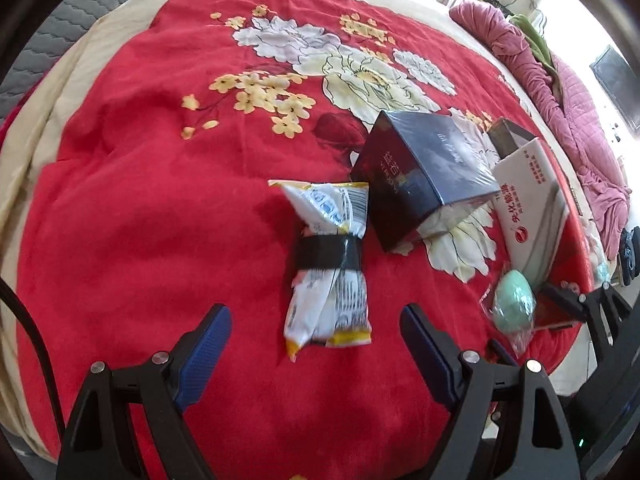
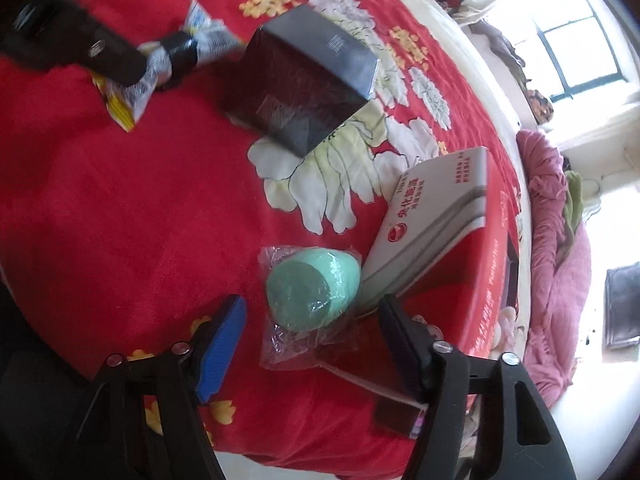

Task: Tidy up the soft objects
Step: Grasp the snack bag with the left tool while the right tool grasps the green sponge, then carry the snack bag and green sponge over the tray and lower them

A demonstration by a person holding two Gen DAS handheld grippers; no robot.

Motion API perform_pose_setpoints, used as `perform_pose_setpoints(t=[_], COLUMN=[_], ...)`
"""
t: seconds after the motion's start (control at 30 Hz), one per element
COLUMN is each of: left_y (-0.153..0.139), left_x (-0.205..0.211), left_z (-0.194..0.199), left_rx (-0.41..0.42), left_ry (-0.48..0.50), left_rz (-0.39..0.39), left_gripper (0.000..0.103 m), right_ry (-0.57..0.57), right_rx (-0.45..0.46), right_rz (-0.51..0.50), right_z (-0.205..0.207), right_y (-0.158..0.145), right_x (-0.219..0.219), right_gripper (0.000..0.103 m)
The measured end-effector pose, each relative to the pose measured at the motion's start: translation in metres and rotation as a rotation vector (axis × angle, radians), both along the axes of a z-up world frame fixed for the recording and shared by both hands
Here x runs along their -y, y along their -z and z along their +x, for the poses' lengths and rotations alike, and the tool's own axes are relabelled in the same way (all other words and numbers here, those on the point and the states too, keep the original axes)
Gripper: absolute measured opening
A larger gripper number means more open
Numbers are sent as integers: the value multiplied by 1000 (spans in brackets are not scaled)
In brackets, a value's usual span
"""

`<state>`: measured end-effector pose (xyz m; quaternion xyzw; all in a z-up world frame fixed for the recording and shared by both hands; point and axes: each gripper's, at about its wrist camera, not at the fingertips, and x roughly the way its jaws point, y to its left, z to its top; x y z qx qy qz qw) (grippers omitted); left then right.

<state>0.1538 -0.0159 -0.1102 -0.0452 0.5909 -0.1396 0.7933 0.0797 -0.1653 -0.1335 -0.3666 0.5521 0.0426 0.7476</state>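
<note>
Snack packet (image 1: 326, 264), cinched at its waist by a black band, lies flat on the red floral bedspread (image 1: 160, 200) just ahead of the left gripper (image 1: 316, 330), whose blue-padded fingers (image 1: 208, 340) stand spread wide and hold nothing. To the right, a mint-green sponge (image 2: 312, 292) in a loose clear wrapper sits near the bed's edge, between the parted, empty fingers of the right gripper (image 2: 316, 322), touching a white carton (image 2: 436, 224) with red print.

Each grasp looks best taken across the narrow middle: the packet at or near its band, where crinkly film is gathered, the sponge on its rounded body, not the slack plastic, which would likely slip. Closing gently should suffice, since both appear to yield.

A glossy dark box (image 1: 424, 172), hard-edged and foil-wrapped, rests tilted between the two, close to the packet's upper end. The bedspread appears plush and slightly rumpled.
</note>
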Motion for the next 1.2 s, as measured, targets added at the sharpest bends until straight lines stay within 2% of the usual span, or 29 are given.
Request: perform_pose_setpoints(t=[0.07, 0.17, 0.3, 0.47, 0.53, 0.57, 0.6, 0.63, 0.7, 0.83, 0.93, 1.03, 1.2], left_y=[5, 9, 13, 17, 20, 21, 21, 21, 21, 18, 9, -12, -61], left_x=[4, 8, 10, 15, 17, 18, 19, 20, 20, 19, 14, 10, 12], left_z=[6, 13, 23, 28, 29, 29, 30, 30, 32, 33, 28, 20, 2], left_rx=[-8, -7, -4, 4, -1, -1, 3, 5, 5, 6, 24, 66, 156], left_ry=[4, 8, 13, 22, 20, 21, 23, 23, 20, 16, 1, -13, -7], left_rz=[1, 18, 17, 30, 41, 46, 54, 64, 45, 17, -19, -49, -54], left_gripper=[86, 86, 86, 83, 75, 67, 58, 54, 40, 39, 38, 38, 38], right_ry=[6, 15, 0, 15, 35, 51, 71, 91, 114, 167, 187, 195, 194], right_rx=[-13, -5, 17, 52, 60, 67, 77, 76, 93, 100, 112, 133, 192], right_rz=[14, 1, -28, 16, 62, 101, 154, 203, 313, 490, 567, 621, 682], right_z=[6, 15, 21, 28, 27, 27, 28, 28, 30, 28, 23, 16, 3], right_y=[4, 9, 13, 3, -9, -17, -26, -34, -50, -73, -86, -100, -129], right_x=[3, 9, 6, 11, 11, 14, 19, 23, 31, 38, 39, 41, 46], right_gripper=[62, 51, 48, 46, 46, 46, 46, 46, 46, 46, 46, 46, 46])
